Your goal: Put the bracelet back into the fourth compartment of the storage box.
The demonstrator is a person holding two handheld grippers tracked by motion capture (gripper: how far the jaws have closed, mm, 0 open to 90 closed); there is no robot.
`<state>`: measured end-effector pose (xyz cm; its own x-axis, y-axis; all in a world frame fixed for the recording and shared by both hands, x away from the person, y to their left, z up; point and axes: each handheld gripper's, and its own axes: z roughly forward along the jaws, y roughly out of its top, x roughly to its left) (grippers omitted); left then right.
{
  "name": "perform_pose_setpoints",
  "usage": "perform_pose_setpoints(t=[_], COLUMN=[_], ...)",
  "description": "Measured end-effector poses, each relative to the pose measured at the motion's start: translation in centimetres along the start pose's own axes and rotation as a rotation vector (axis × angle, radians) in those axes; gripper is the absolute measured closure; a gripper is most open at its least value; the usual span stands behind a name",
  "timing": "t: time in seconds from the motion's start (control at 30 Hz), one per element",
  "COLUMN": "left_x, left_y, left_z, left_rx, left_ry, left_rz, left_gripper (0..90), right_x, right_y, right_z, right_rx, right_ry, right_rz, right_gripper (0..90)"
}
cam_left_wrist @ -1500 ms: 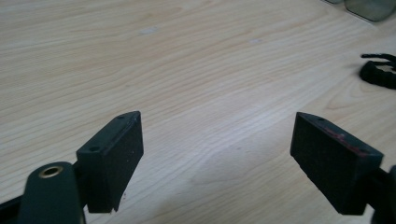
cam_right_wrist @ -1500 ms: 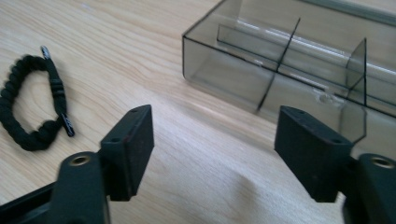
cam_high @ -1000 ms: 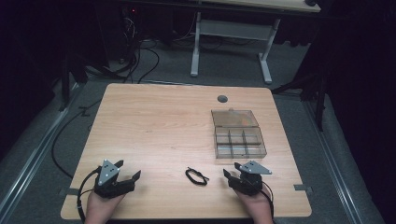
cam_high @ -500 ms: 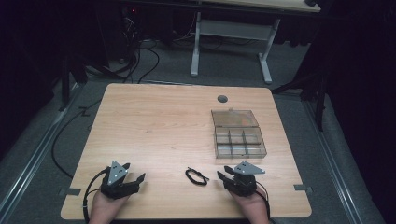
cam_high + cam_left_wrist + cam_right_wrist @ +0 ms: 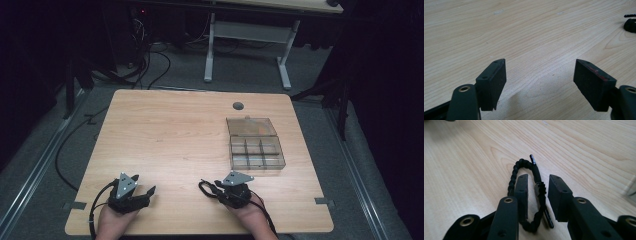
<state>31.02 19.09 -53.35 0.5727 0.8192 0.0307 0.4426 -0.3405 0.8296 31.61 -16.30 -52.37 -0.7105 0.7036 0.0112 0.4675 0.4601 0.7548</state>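
Braided black cord bracelet point(image 5: 534, 182) looks light and floppy; right gripper point(image 5: 537, 186) has been closing around one strand, pads not yet pinching; grab mid-strand.

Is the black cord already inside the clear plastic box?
No, the black cord lies on the table between the right gripper jaws.

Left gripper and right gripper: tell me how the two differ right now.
The left gripper has its fingers spread wide over bare table; the right gripper has just been closing, its fingers narrowly apart. Nothing lies between the left gripper's fingers; one strand of the black braided cord runs between the right gripper's, not yet pinched, the other strand lying outside them. Both are black, hand-held and low over the table's near edge.
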Motion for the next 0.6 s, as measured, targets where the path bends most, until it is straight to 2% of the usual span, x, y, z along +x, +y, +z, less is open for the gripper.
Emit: perform_pose_setpoints(t=[0.1, 0.27, 0.3, 0.37, 0.5, 0.53, 0.6], left_x=[-0.11, -0.20, -0.20, -0.19, -0.20, -0.19, -0.18], left_y=[-0.02, -0.02, -0.01, 0.00, 0.01, 0.01, 0.02], left_z=[-0.02, 0.01, 0.01, 0.03, 0.03, 0.04, 0.04], left_rx=[-0.003, 0.001, 0.004, 0.005, 0.009, 0.009, 0.011], left_ry=[0.003, 0.008, 0.008, 0.009, 0.009, 0.010, 0.009], left_rz=[0.004, 0.012, 0.013, 0.013, 0.014, 0.015, 0.015], left_gripper=[27.0, 26.9, 26.9, 26.9, 26.9, 26.9, 26.9], right_x=[-0.27, -0.41, -0.47, -0.49, -0.48, -0.45, -0.31], right_y=[0.21, 0.26, 0.27, 0.24, 0.16, 0.15, 0.10], right_z=[0.49, 0.73, 0.79, 0.95, 1.11, 1.08, 0.92], right_rx=[0.010, 0.014, 0.021, 0.032, 0.042, 0.039, 0.038], right_ry=[0.016, 0.016, 0.032, 0.035, 0.028, 0.022, 0.018], right_rz=[0.011, 0.012, 0.021, 0.026, 0.027, 0.020, 0.012], right_gripper=[68.6, 69.4, 69.4, 69.7, 76.1, 80.8, 82.4])
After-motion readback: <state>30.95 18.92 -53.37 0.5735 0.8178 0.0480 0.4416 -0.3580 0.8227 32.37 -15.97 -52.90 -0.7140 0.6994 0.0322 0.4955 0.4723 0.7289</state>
